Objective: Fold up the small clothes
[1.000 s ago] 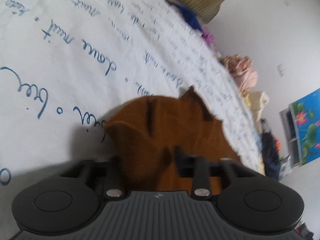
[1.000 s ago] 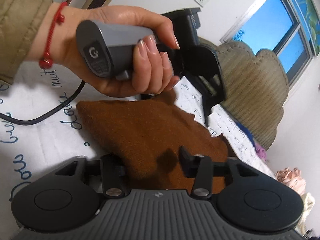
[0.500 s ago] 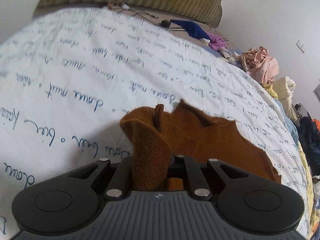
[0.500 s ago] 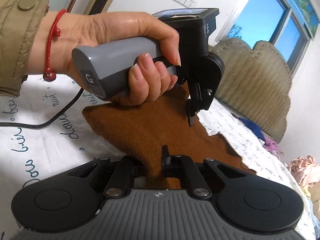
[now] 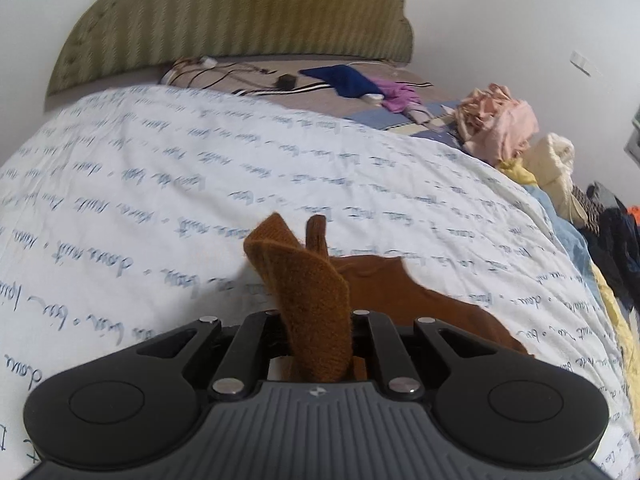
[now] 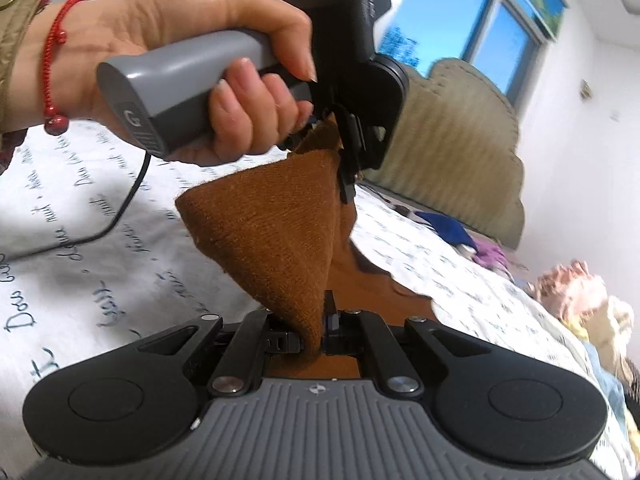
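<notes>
A small brown knitted garment [image 5: 316, 296] lies partly on the white bedsheet [image 5: 160, 184] with blue handwriting print. My left gripper [image 5: 318, 344] is shut on one edge of it and lifts that edge off the sheet. In the right wrist view the left gripper [image 6: 340, 148] shows from the side, held in a hand, with the brown garment [image 6: 276, 240] hanging from it. My right gripper [image 6: 314, 340] is shut on the lower edge of the same raised fold. The rest of the garment rests on the sheet behind.
A green padded headboard [image 5: 240, 16] stands at the far end. Cables and a blue cloth [image 5: 344, 80] lie near it. A pile of pink, cream and dark clothes [image 5: 504, 124] runs along the bed's right side. A window [image 6: 460, 28] shows behind.
Both grippers closed on the garment's edge and lifted it off the sheet. The fabric now hangs stretched between them in a raised fold.
</notes>
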The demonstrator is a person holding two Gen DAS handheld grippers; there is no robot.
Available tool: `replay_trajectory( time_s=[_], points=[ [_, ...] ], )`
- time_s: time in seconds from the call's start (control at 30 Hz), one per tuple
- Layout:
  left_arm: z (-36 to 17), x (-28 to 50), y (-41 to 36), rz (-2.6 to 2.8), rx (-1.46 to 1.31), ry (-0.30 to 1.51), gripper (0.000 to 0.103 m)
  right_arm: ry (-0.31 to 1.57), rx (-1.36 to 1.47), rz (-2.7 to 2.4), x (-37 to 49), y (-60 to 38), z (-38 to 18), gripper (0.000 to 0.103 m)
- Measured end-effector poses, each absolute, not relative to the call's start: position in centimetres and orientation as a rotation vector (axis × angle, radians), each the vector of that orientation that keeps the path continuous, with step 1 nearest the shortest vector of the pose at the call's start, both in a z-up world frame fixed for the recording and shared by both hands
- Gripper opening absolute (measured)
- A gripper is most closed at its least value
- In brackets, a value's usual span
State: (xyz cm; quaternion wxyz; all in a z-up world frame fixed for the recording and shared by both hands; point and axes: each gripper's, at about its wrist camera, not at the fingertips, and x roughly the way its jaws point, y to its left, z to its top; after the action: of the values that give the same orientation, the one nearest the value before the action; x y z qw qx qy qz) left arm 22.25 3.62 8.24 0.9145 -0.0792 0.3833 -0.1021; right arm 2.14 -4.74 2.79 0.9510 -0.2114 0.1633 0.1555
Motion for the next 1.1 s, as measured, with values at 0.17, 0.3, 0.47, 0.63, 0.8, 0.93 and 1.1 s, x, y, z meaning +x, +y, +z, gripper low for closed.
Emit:
replay_trajectory(
  time_s=[0.17,0.3,0.47,0.63,0.8,0.93,1.1],
  points=[
    [8.7,22.2,-1.5,-0.246,-0.084,0.784,0.011,0.344,-0.357,0.269,1.7,-8.6,2.6,0.008],
    [8.4,22.2,-5.8,-0.278,-0.016,0.791,0.011,0.363,-0.284,0.238,1.5,-11.5,2.2,0.008],
    [7.0,22.6,-11.0,-0.313,0.060,0.821,0.011,0.418,-0.149,0.216,1.8,-15.4,1.4,0.008],
    [4.8,23.1,-14.9,-0.343,0.104,0.867,0.011,0.458,-0.043,0.197,1.5,-18.6,0.1,0.008],
    [3.4,23.0,-18.0,-0.361,0.170,0.877,0.011,0.492,0.039,0.195,1.7,-20.5,-0.8,0.008],
    [2.2,23.8,-18.8,-0.388,0.146,0.917,0.014,0.541,0.161,0.216,2.0,-22.2,-1.6,0.008],
    [2.1,24.9,-17.6,-0.444,-0.009,0.934,0.041,0.580,0.263,0.238,2.6,-23.5,-2.2,0.011]
  ],
)
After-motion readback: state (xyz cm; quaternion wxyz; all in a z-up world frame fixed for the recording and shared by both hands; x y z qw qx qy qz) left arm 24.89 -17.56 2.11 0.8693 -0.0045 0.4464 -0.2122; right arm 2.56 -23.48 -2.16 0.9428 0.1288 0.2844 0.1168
